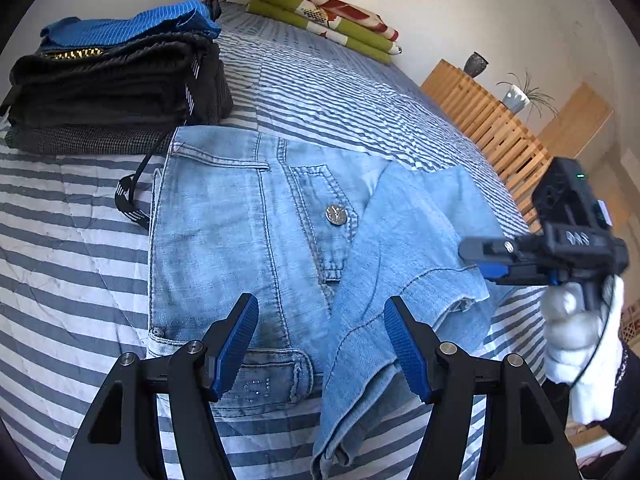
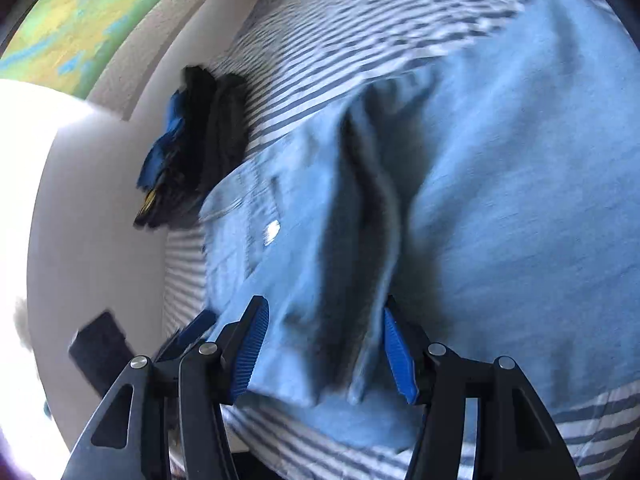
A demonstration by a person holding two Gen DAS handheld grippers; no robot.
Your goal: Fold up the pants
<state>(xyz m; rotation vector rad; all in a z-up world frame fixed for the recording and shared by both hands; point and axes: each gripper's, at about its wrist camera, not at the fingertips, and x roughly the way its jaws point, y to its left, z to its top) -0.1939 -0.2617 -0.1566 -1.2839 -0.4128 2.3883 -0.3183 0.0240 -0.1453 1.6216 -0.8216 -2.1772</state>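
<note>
the light blue jeans (image 1: 256, 240) lay on the striped bedspread (image 1: 72, 248), waistband toward a stack of dark folded clothes (image 1: 116, 92), with one leg doubled back over the right side. bare striped cover stretched beyond the jeans to a folded green and red blanket (image 1: 328, 12) near the wall; a slatted wooden rack (image 1: 492, 128) lined the bed's right edge. the left gripper (image 1: 320, 344) hung open above the jeans, nothing between its pads. the right gripper (image 2: 324, 352), gloved hand (image 1: 576, 332) behind it, stood part open astride a fold of denim; motion blur hid whether its pads pressed. the metal button (image 1: 335, 214) bore marks too small to read.
</note>
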